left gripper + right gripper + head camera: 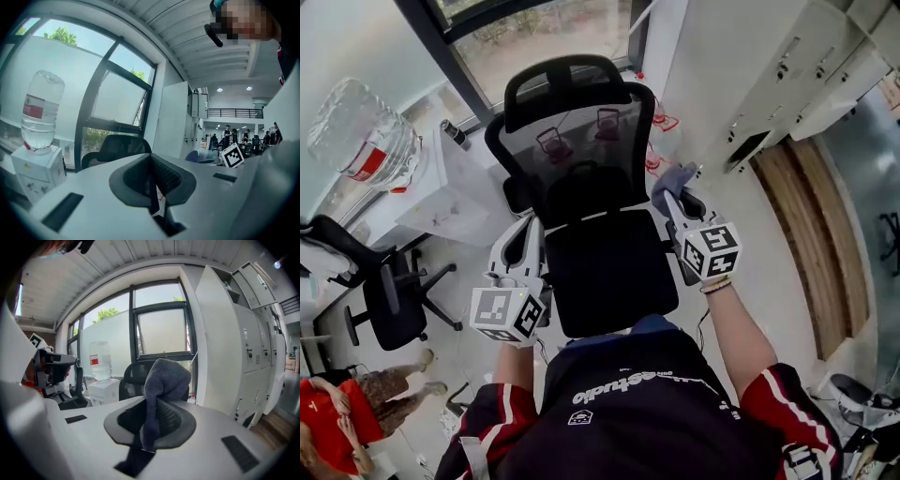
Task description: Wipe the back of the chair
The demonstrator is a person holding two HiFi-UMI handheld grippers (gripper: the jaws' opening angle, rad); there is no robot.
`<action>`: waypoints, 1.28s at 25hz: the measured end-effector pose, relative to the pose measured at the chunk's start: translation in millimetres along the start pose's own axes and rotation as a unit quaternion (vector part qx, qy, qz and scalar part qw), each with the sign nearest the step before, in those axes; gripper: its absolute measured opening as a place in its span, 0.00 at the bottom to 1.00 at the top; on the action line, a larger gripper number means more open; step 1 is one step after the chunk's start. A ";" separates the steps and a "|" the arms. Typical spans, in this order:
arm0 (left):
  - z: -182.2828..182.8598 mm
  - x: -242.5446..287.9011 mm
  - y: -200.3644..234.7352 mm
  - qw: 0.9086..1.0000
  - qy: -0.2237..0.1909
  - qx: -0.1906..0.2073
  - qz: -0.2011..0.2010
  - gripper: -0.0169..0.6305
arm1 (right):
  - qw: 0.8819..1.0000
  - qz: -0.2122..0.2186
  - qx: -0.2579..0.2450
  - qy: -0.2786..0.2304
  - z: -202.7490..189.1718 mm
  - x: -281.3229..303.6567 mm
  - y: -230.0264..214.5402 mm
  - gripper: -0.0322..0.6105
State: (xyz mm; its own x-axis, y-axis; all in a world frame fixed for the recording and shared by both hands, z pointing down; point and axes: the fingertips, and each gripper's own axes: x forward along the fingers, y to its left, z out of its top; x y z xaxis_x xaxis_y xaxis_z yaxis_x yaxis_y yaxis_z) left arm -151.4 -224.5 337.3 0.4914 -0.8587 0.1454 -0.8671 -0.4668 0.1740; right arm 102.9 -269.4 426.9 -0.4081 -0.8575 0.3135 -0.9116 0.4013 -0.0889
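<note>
Right gripper view gives us the right gripper point(152, 427) with its jaws closed on a grey-blue cloth point(164, 378), which bunches up above the pads. Our left gripper point(152, 185) has its jaws pressed together with nothing between them. Each of the two grippers carries one marker cube point(712, 251) with black-and-white squares.

From the head view, we hold the cloth just beside the right edge of the black mesh chair point(581, 141), near the foot of its back; we cannot tell whether they touch. The left gripper is beside the seat's left edge.

A second black chair point(389, 300) stands further left. One water bottle point(364, 141) has a red label, its print too small to read.
</note>
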 end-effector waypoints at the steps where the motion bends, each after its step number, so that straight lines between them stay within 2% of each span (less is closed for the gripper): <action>1: -1.4 7.4 8.7 1.000 0.003 -0.001 0.002 0.06 | 1.000 -0.007 0.001 0.002 -1.4 13.6 -6.6 0.15; 6: -3.6 38.0 32.1 1.000 0.010 -0.003 0.014 0.06 | 1.000 -0.019 0.000 0.020 -8.7 79.7 -46.1 0.15; 12: -10.8 60.3 47.0 0.999 0.021 -0.010 0.046 0.06 | 0.998 -0.037 0.007 0.049 -25.5 161.5 -101.8 0.15; 20: -26.9 63.8 63.6 0.996 0.039 -0.020 0.082 0.06 | 0.994 -0.060 0.010 0.092 -58.9 252.0 -160.6 0.15; 27: -37.7 42.1 87.3 0.992 0.048 -0.027 0.118 0.06 | 0.991 -0.065 0.018 0.117 -78.4 301.9 -159.6 0.15; 32: -40.3 30.1 103.6 0.990 0.048 -0.035 0.129 0.06 | 0.991 -0.053 0.006 0.119 -73.2 327.3 -125.7 0.15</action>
State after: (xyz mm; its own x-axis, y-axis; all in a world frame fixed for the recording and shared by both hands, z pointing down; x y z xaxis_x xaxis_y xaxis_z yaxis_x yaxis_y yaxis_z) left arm -223.1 -290.1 399.0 0.2621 -0.9220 0.2851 -0.9588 -0.2152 0.1853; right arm 87.5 -577.0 609.8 -0.2883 -0.7939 0.5354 -0.9497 0.3083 -0.0543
